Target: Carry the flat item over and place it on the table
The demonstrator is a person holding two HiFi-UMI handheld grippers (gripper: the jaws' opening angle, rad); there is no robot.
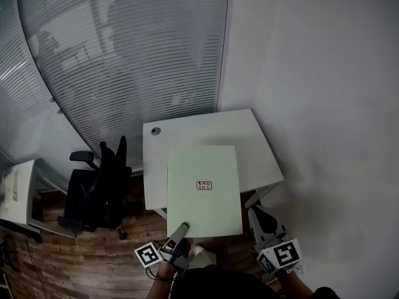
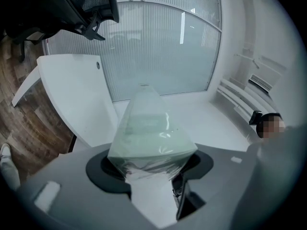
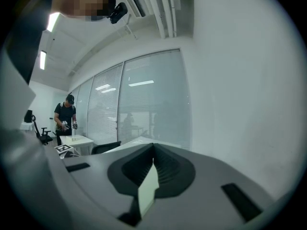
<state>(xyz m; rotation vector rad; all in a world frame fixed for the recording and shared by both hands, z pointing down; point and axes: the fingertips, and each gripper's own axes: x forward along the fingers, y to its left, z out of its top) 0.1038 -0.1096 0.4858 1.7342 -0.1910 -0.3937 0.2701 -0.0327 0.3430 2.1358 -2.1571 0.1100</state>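
Held a pale green plastic-wrapped sheet point(image 1: 201, 212) over the white counter point(image 1: 187, 132), near corner pinched between fingers of the left gripper point(image 1: 181, 230). Had the right gripper point(image 1: 254, 214) just beside it, fingers pressed together on nothing.

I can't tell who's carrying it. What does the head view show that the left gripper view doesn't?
Only the head view: the whole green sheet with its small label, and the right gripper near its corner. Only the left gripper view: shiny wrap crinkling where the left gripper pinches the sheet. Both: the white table, black chair and wooden floor.
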